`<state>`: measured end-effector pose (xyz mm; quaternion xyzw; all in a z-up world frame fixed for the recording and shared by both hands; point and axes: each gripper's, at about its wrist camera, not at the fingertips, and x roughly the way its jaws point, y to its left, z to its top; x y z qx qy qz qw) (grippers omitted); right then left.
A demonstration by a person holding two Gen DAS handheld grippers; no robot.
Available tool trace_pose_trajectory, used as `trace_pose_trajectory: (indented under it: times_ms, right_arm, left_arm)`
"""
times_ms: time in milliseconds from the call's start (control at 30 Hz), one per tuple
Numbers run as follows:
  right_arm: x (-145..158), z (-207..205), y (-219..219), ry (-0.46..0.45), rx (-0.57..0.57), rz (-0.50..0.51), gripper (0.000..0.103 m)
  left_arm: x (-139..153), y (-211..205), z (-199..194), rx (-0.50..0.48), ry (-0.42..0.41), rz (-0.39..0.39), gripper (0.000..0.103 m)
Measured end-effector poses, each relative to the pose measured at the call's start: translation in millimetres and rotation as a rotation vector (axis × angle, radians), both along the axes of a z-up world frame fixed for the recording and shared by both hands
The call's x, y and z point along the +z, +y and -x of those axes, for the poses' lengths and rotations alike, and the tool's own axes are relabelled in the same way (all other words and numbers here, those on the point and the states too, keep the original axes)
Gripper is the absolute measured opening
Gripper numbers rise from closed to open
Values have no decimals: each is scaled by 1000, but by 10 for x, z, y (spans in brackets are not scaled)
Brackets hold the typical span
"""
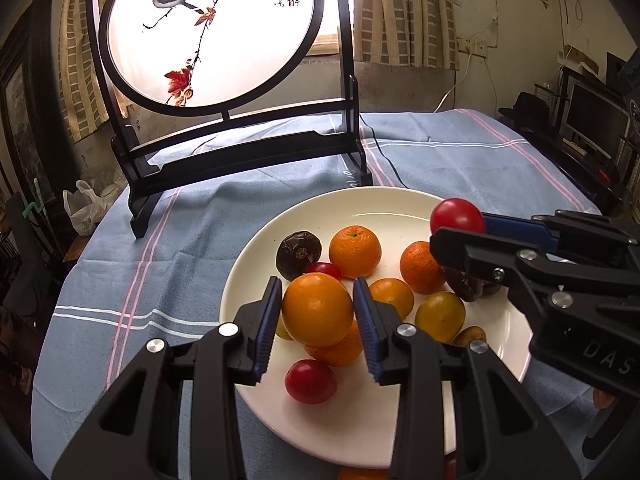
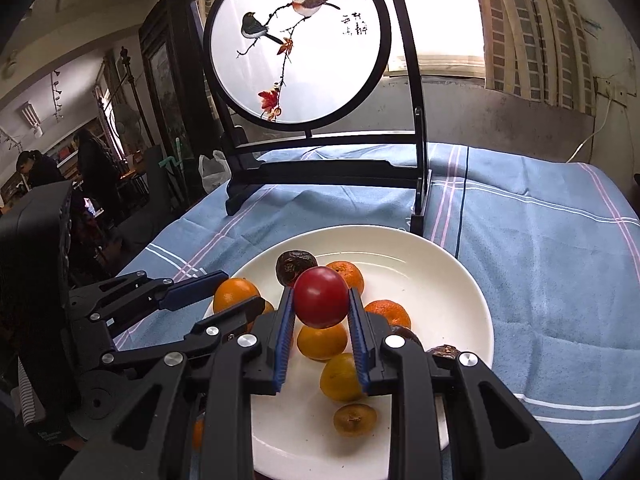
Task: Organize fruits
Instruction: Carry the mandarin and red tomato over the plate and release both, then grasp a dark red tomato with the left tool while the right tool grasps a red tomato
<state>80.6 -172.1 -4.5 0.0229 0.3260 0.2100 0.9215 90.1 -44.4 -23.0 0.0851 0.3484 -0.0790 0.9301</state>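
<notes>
A white plate point(image 1: 384, 208) on the blue cloth holds several fruits: oranges, small yellow citrus, red round fruits and a dark wrinkled fruit point(image 1: 298, 254). My left gripper point(image 1: 316, 312) is shut on a large orange point(image 1: 318, 308), held over the plate's near side. My right gripper point(image 2: 320, 300) is shut on a red fruit point(image 2: 320, 297) above the plate point(image 2: 440, 276). In the left wrist view the right gripper point(image 1: 456, 228) comes in from the right with the red fruit point(image 1: 456, 214). The left gripper point(image 2: 236, 294) shows at the left of the right wrist view with the orange point(image 2: 234, 292).
A black wooden stand with a round bird painting point(image 1: 208, 28) stands at the back of the table, close behind the plate. A black cable point(image 1: 384, 152) runs over the blue striped tablecloth point(image 1: 160, 280). A white bag point(image 1: 84, 204) lies beyond the table's left edge.
</notes>
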Motion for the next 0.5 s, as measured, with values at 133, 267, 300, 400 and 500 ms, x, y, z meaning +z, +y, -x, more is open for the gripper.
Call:
trace_pose_trajectory:
  times_ms: [133,267,300,400,500]
  right_arm:
    - [-9,-9,-21,-4,-19,-23,52]
    - [35,11,-107,-18,-47,-62,56]
    - [51,16,-128,-19,-48,-77,56]
    - [88,37,-154,-28,-51,-86,57]
    - [103,54,-148,-33,-48,-85,58]
  left_arm:
    - [-23,-17,-4,4,5,-9,38]
    - [27,8,20,11,-23,-3,51]
    - [39,12,26,9,-26,0,52]
    - [50,16,35,6,-28,3,52]
    - [48,9,42,3,-29,2,52]
